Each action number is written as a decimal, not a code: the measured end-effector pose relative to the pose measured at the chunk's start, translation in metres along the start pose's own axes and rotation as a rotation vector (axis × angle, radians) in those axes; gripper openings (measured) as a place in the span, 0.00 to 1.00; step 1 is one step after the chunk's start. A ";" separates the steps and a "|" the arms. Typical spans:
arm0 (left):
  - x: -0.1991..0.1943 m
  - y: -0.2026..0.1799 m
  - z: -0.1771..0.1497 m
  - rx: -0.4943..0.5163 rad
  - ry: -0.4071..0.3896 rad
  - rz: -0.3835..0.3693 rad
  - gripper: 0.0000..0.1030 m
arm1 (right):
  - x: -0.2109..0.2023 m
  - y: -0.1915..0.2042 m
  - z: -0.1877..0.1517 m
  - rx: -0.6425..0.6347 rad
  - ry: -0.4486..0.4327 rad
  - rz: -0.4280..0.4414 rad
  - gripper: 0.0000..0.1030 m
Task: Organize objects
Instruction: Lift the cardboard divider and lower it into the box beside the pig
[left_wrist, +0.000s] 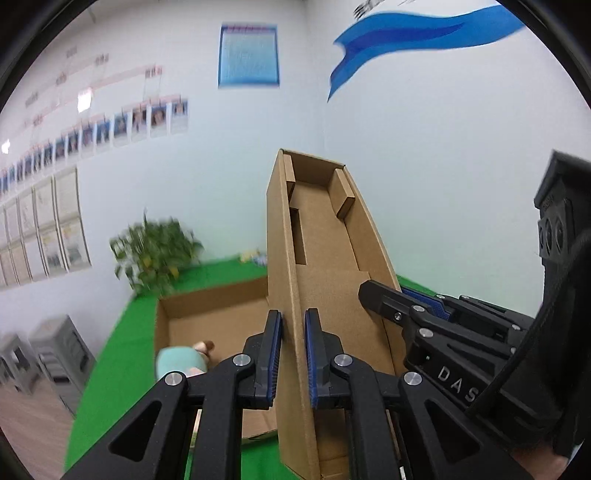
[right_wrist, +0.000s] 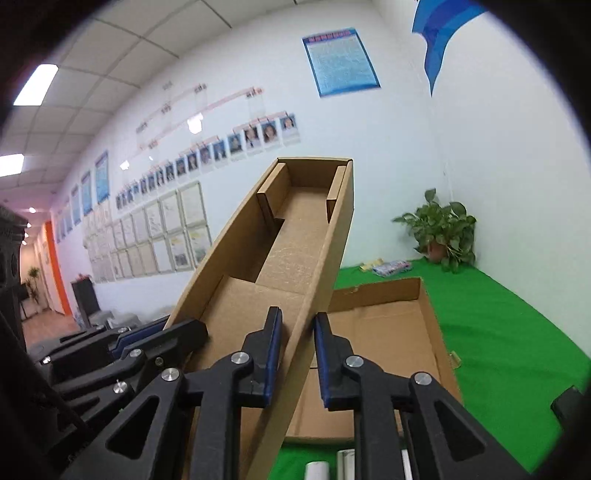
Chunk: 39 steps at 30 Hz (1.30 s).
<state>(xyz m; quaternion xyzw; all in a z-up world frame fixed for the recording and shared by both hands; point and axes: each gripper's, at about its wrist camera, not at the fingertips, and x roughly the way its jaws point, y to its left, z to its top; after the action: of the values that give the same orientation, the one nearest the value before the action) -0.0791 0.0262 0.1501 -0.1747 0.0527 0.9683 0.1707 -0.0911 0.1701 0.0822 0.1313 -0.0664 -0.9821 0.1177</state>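
item in hand: a shallow cardboard box lid (left_wrist: 325, 236), raised on end at frame centre in both wrist views, its open inside facing the cameras. the left gripper (left_wrist: 293, 354) has its jaws either side of the lid's left side wall at lower centre; a thin gap shows at each pad, so the grip reads as lightly clenched on that wall at best. the right gripper (right_wrist: 297, 354) straddles the lid's right side wall the same way (also visible at the right edge of the left view).

below and behind the lid lies the open cardboard box tray (right_wrist: 391, 321) on the table (right_wrist: 509, 332), which is covered in green felt. a soft item in mint green (left_wrist: 181, 360) lies at the tray's lower left corner in the left view; it is blurred and cannot be identified further.

judgement: the step appears to be lowering the lid onto the tray. to do it well, keep both walls pinched evenly, bring the lid level, align its corners with the tray rim, and check the soft item sits below the rim first.

surroundings: white cylinders (right_wrist: 332, 467) at the bottom edge of the right view; a potted plant (right_wrist: 441, 230) in the room corner; small packets (right_wrist: 391, 266) beside it; white walls with a photo row (right_wrist: 236, 142) and a blue poster (right_wrist: 340, 61).
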 end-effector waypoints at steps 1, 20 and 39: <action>0.019 0.005 0.006 -0.018 0.040 -0.006 0.08 | 0.015 -0.004 0.000 -0.003 0.024 -0.002 0.15; 0.182 0.089 -0.079 -0.113 0.351 0.089 0.08 | 0.149 -0.012 -0.070 0.072 0.318 0.063 0.12; 0.245 0.160 -0.162 -0.184 0.482 0.102 0.09 | 0.200 0.003 -0.113 0.037 0.500 0.030 0.08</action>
<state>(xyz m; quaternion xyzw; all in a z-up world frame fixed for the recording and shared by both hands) -0.2989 -0.0735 -0.0822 -0.4124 0.0121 0.9067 0.0874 -0.2471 0.1058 -0.0735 0.3714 -0.0551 -0.9158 0.1428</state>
